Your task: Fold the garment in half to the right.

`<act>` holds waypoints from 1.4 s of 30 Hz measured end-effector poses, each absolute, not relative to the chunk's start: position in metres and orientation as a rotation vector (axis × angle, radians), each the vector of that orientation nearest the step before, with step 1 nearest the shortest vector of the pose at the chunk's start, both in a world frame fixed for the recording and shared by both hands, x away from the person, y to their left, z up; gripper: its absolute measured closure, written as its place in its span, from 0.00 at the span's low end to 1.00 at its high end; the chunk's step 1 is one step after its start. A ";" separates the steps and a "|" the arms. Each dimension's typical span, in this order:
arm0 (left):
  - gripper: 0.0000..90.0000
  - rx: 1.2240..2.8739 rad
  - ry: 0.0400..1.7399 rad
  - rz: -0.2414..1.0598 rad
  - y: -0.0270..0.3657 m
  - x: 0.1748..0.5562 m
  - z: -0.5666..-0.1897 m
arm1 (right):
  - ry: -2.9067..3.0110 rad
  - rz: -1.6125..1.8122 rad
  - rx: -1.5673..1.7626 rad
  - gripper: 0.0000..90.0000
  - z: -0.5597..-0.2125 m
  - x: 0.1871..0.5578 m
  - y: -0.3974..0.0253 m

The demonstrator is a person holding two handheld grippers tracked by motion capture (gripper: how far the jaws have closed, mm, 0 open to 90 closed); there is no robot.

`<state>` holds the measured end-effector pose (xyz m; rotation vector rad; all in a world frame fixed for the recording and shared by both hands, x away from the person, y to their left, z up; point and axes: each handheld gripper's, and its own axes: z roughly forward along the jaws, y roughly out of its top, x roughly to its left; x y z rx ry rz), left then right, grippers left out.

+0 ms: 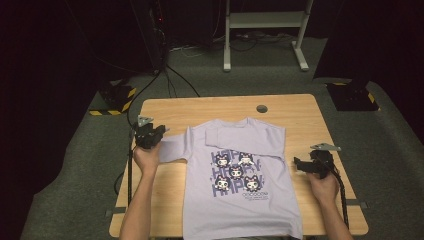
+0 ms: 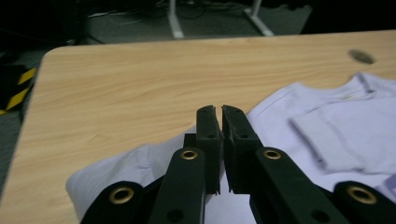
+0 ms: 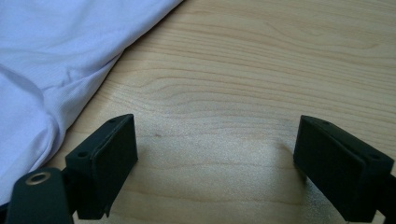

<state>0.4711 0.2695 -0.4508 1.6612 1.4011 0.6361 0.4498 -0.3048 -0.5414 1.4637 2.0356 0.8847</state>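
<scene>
Jaws of left gripper (image 2: 220, 112) pressed together over the lilac sleeve (image 2: 135, 163), apparently pinching its cloth at the left edge of the T-shirt (image 1: 240, 190). Jaws of right gripper (image 3: 215, 154) spread wide over bare wood, holding nothing, just right of the shirt's hem edge (image 3: 84, 88). Shirt spread flat, print up, on the wooden table (image 1: 165, 107), collar far, hem near; right sleeve already folded in across the chest. Step in hand, by the look of it: folding the left sleeve inward. Next move calls for lifting and carrying that sleeve rightward across the chest, keeping the body flat.
</scene>
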 end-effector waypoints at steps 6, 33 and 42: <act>0.96 1.673 1.317 0.611 0.248 0.474 -0.431 | 2.037 0.885 1.464 0.15 -0.541 0.450 -0.305; 0.96 1.682 1.135 0.508 0.177 0.494 -0.388 | 2.038 0.886 1.463 0.14 -0.541 0.450 -0.305; 0.96 1.697 1.074 0.480 0.152 0.501 -0.380 | 2.040 0.886 1.462 0.14 -0.542 0.450 -0.305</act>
